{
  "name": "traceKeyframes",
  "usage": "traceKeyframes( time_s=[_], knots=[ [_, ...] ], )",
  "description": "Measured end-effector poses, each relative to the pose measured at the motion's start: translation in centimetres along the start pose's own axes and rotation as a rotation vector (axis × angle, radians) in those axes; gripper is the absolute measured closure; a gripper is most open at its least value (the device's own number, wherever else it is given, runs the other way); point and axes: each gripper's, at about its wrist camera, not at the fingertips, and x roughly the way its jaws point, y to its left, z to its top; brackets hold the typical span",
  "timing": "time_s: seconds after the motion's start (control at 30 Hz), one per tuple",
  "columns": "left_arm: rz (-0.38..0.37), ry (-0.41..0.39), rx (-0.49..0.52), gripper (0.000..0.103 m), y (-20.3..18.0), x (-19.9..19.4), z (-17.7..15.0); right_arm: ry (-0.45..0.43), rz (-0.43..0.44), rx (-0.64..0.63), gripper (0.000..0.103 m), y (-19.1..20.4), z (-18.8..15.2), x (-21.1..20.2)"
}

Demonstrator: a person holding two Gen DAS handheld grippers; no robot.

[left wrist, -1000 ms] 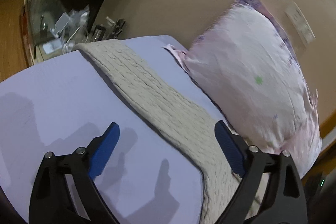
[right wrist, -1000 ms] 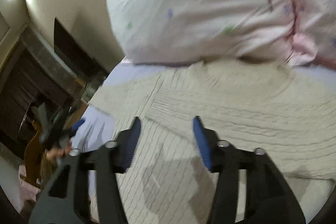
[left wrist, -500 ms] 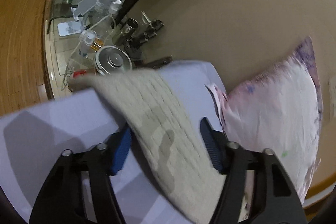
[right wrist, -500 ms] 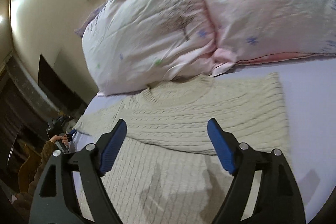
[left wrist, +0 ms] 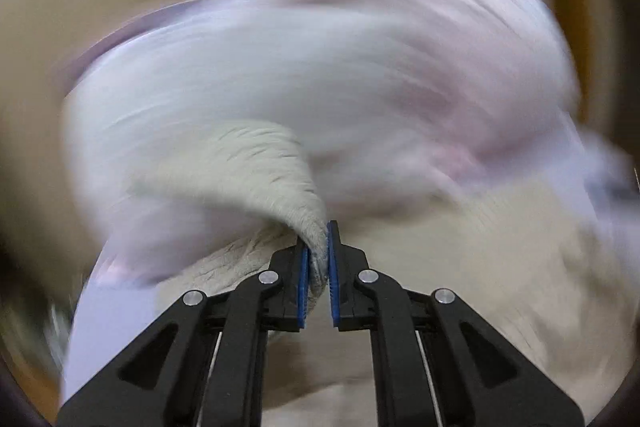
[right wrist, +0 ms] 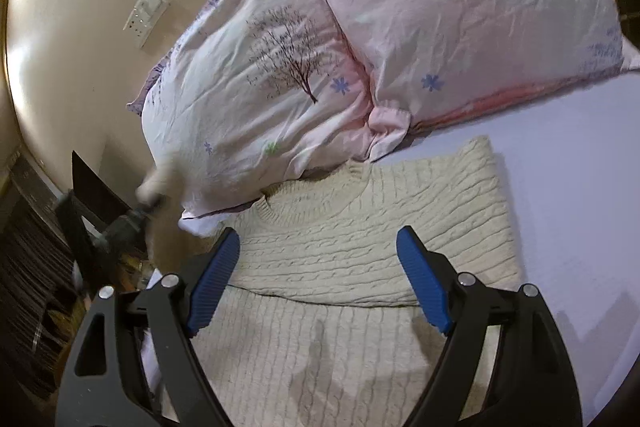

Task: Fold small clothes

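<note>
A cream cable-knit sweater [right wrist: 360, 247] lies flat on the lavender bed sheet [right wrist: 568, 187], neck towards the pillows, its right sleeve folded over the chest. My right gripper [right wrist: 318, 283] is open and empty above the sweater's middle. My left gripper [left wrist: 316, 259] is shut on the end of the sweater's left sleeve [left wrist: 256, 163] and holds it lifted; that view is heavily blurred. In the right wrist view the left gripper [right wrist: 148, 199] appears blurred at the bed's left edge with the raised sleeve.
Two pink floral pillows [right wrist: 288, 67] [right wrist: 480, 7] lean against the wall behind the sweater. A wall socket plate [right wrist: 146, 15] is above them. Dark furniture [right wrist: 36, 267] stands left of the bed.
My left gripper has closed on the left sleeve end and lifted it, swinging fast. My right gripper has stayed open and drawn back slightly over the sweater.
</note>
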Motion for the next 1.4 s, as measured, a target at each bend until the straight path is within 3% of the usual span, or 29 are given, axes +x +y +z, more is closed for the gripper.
traceKeyframes(
  time_s=[0.07, 0.13, 0.2, 0.23, 0.27, 0.4, 0.5, 0.57, 0.63, 0.83, 0.93, 1.07, 1.27, 1.37, 1.4],
  knots=[
    [-0.049, 0.042, 0.230, 0.093, -8.0, 1.4, -1.5, 0.029, 0.000, 0.038, 0.022, -0.9, 0.1, 0.5],
    [-0.070, 0.058, 0.322, 0.091, -11.2, 1.4, -2.9, 0.050, -0.009, 0.071, 0.023, -1.9, 0.2, 0.5],
    [-0.076, 0.068, 0.269, 0.073, -10.0, 0.5, -3.9, 0.064, -0.032, 0.082, 0.032, -2.9, 0.3, 0.4],
    [-0.074, 0.071, 0.234, 0.055, -8.9, 0.1, -4.1, 0.073, -0.052, 0.093, 0.035, -3.4, 0.3, 0.6],
    [-0.067, 0.076, 0.166, 0.047, -7.1, -0.6, -4.4, 0.083, -0.067, 0.107, 0.041, -3.9, 0.3, 0.8],
    [-0.054, 0.159, -0.039, 0.047, -1.3, -2.3, -7.0, 0.152, -0.111, 0.190, 0.056, -5.8, -0.2, 2.3],
    [-0.061, 0.217, -0.139, 0.045, 1.6, -3.6, -9.7, 0.160, -0.121, 0.197, 0.057, -6.1, -0.6, 3.1],
    [-0.054, 0.240, -0.179, 0.042, 2.9, -3.6, -11.2, 0.153, -0.142, 0.200, 0.065, -6.3, -0.5, 3.7],
    [-0.030, 0.254, -0.195, 0.041, 3.4, -3.5, -12.1, 0.152, -0.151, 0.207, 0.072, -6.4, -0.1, 4.5],
    [-0.065, 0.250, -0.231, 0.040, 3.3, -3.7, -12.2, 0.187, -0.257, 0.153, 0.070, -4.8, 2.4, 9.8],
    [-0.072, 0.236, -0.226, 0.036, 3.2, -4.2, -12.1, 0.176, -0.267, 0.154, 0.070, -4.6, 2.7, 10.3],
    [-0.076, 0.233, -0.239, 0.036, 3.5, -4.8, -12.6, 0.135, -0.205, 0.160, 0.090, -5.2, 2.1, 9.0],
    [-0.086, 0.229, -0.307, 0.036, 4.8, -5.9, -13.3, 0.040, -0.165, 0.184, 0.093, -4.6, 1.3, 4.5],
    [-0.089, 0.222, -0.339, 0.036, 5.4, -6.8, -13.8, 0.008, -0.309, 0.118, 0.091, -3.0, 0.4, 2.5],
    [-0.093, 0.221, -0.350, 0.036, 5.7, -7.2, -14.0, 0.037, -0.396, 0.061, 0.084, -2.4, 0.1, 2.7]
  ],
)
